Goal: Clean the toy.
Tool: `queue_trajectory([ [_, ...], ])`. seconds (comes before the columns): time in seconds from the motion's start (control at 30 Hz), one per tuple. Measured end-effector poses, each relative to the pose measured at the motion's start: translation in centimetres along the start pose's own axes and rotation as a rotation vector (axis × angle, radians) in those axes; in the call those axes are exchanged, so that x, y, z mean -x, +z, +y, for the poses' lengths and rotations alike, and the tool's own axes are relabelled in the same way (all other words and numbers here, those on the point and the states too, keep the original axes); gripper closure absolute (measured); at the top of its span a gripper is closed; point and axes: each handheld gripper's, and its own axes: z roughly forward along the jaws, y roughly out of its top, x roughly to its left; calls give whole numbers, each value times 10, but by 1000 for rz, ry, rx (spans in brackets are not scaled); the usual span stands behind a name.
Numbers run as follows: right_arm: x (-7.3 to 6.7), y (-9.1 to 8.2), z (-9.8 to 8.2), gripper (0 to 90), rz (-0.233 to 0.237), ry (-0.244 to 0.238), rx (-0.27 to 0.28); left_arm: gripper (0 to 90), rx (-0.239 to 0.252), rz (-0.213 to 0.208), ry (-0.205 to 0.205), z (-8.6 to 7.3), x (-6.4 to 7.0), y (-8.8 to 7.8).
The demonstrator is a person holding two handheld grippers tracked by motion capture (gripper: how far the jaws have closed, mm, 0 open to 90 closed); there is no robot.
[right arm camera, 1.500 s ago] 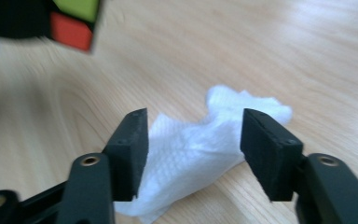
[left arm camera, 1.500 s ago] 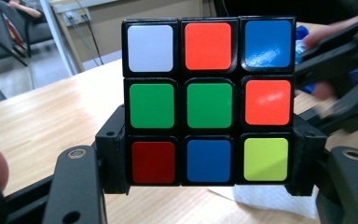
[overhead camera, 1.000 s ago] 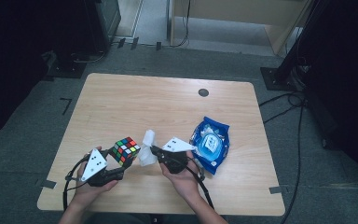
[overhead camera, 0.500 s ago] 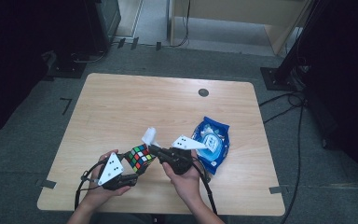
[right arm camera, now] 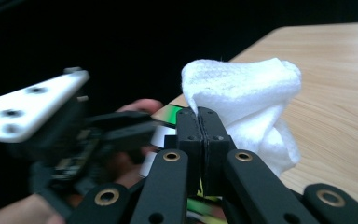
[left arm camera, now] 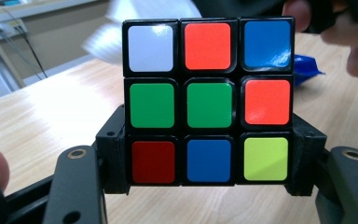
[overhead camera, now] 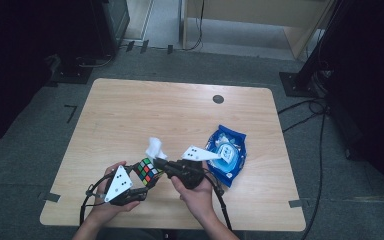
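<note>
**Cube and wipe held together**

My left claw clamps the puzzle cube above the tabletop. My right claw pinches the white wipe just above the cube. The blue wipe pack lies right of the cube.

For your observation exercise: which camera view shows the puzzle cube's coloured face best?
The left gripper view: the puzzle cube shows all nine stickers, close and sharp. The high view shows it small and angled; the right gripper view, blurred slivers of colour.
</note>
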Motion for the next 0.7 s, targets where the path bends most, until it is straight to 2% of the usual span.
queue_trajectory([
  [0.03, 5, -3, 0, 899, -31, 16, -3, 341, 3, 4, -1, 0, -1, 0],
  [0.1, 10, -6, 0, 899, -42, 32, 1, 341, 7, -5, -21, 0, -4, -1],
  [0.17, 8, -7, 0, 898, -33, 34, 4, 341, -2, 5, -14, 0, -4, 0],
  [0.33, -16, 0, -1, 895, 42, -2, -6, 341, -28, 9, -1, -2, 1, 5],
  [0.4, -24, 1, 1, 895, 93, 1, -16, 341, -15, 7, -24, -1, -2, 3],
  [0.43, -27, 1, 1, 894, 103, -15, -20, 341, -10, 7, -31, -1, -3, 2],
  [0.53, -24, -1, 2, 892, 109, -8, -11, 341, -6, 14, -31, -1, -6, -1],
  [0.57, -19, -2, 2, 890, 101, 7, -6, 341, 3, 8, -38, -1, -7, -2],
  [0.6, -13, -3, 1, 890, 70, 20, -6, 341, 12, 5, -45, -1, -7, -3],
  [0.67, -4, -6, 0, 888, 42, 49, -3, 341, 12, 14, -37, 1, -9, -5],
  [0.7, 3, -8, -1, 886, 2, 55, -6, 341, 13, 16, -38, 1, -9, -5],
])
